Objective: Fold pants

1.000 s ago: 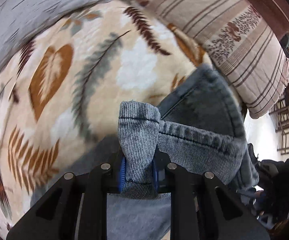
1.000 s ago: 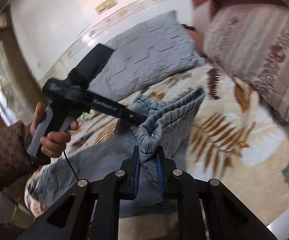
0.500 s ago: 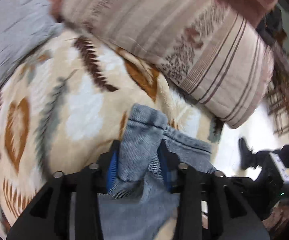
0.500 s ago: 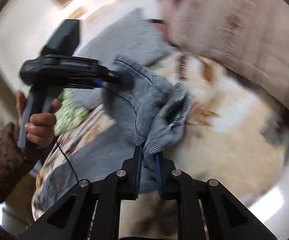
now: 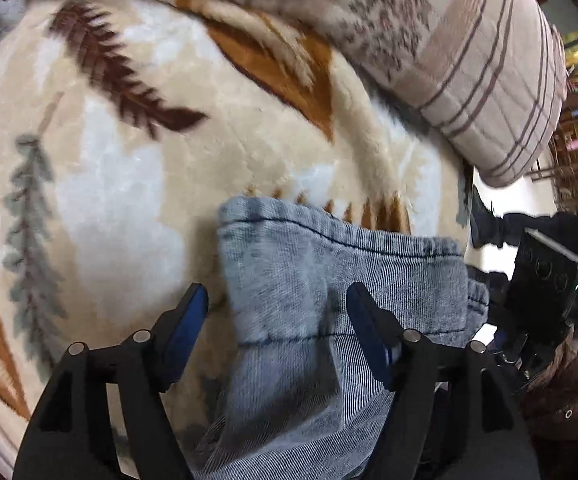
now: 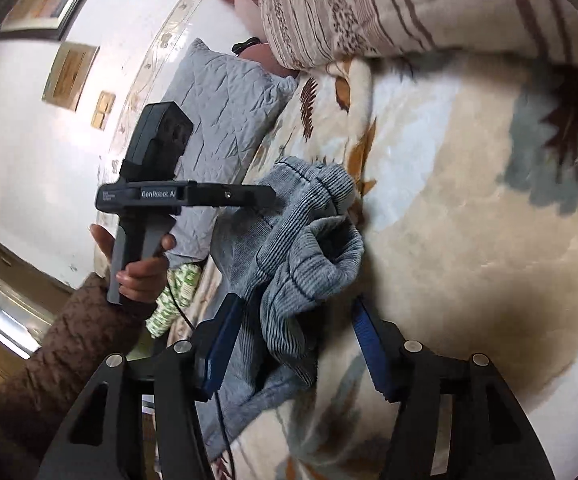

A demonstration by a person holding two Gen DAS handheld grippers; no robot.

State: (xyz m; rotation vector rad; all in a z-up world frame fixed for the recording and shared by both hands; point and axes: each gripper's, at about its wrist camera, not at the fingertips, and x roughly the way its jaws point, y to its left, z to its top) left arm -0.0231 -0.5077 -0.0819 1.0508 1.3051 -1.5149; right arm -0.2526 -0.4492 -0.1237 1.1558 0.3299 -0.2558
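Plush leaf-print blanket (image 5: 137, 208) carries the pants (image 5: 329, 280); left claw (image 5: 277, 312) and right claw (image 6: 295, 330) gape apart, gripping nothing. Risk, I judge: the bunched hem under the right claw sets crooked unless smoothed

I see the pants (image 5: 329, 280) lying on the blanket (image 5: 129, 160) between my left gripper's (image 5: 277, 312) fingers. A striped quilt (image 5: 469, 60) lies behind them

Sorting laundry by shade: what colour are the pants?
Faded blue-grey denim pants, finely ribbed with darker seams; the left wrist view shows them best.
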